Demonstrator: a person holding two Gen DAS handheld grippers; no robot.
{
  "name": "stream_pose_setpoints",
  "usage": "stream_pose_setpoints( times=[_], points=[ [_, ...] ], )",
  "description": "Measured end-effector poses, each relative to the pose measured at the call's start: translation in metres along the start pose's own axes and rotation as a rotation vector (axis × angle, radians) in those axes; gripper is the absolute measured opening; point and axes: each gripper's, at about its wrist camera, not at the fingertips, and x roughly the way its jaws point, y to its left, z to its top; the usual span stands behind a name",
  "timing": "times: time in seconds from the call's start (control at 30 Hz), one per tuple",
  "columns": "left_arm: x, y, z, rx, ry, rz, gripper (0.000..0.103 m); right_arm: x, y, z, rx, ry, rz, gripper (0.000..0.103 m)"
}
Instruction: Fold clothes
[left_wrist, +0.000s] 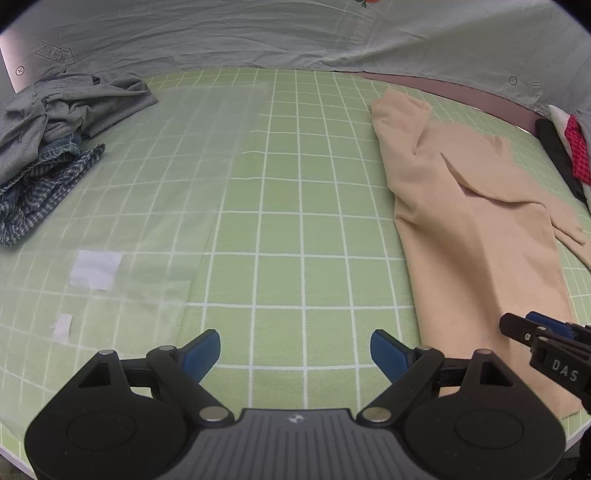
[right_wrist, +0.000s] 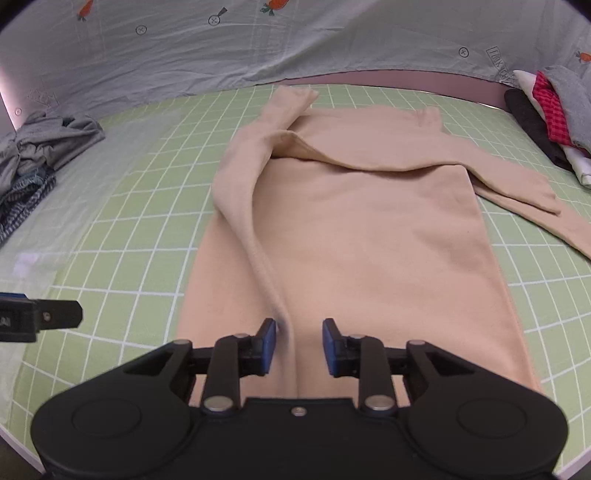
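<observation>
Grey and blue-checked crumpled clothes (left_wrist: 48, 144) heaped at upper left of the left view, on a green gridded mat (left_wrist: 288, 229); pale carrot-print sheet (right_wrist: 258, 44) draped behind. Beige garment (right_wrist: 354, 229) spread mid-frame in the right view — long axis running from bottom centre to upper centre, one sleeve folded along its left side, another trailing right. Folded pile (right_wrist: 554, 114) of black, red and grey at upper right. Left gripper (left_wrist: 295, 350) low over bare mat, fingers spread wide. Right gripper (right_wrist: 299, 347) over the garment's near hem — parted, straddling a fabric ridge, not pinching.
</observation>
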Motion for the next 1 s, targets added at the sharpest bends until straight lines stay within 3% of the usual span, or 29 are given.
stream_pose_setpoints(
  times=[0.17, 0.53, 0.77, 0.87, 1.0],
  points=[
    [0.016, -0.028, 0.016, 0.001, 0.008, 0.002, 0.089, -0.011, -0.044, 0.02, 0.065, -0.065, 0.018, 0.044],
    [0.062, -0.073, 0.062, -0.082, 0.022, 0.037, 0.089, 0.027, -0.159, 0.057, 0.159, -0.064, -0.099, 0.046],
    [0.094, -0.092, 0.085, -0.032, 0.034, 0.101, 0.089, 0.057, -0.238, 0.087, 0.256, -0.103, -0.227, 0.053],
    [0.103, -0.095, 0.09, -0.025, 0.041, 0.13, 0.099, 0.072, -0.272, 0.102, 0.304, -0.122, -0.299, 0.062],
    [0.108, -0.092, 0.093, -0.057, 0.051, 0.133, 0.103, 0.095, -0.307, 0.116, 0.371, -0.086, -0.332, 0.062]
  ],
)
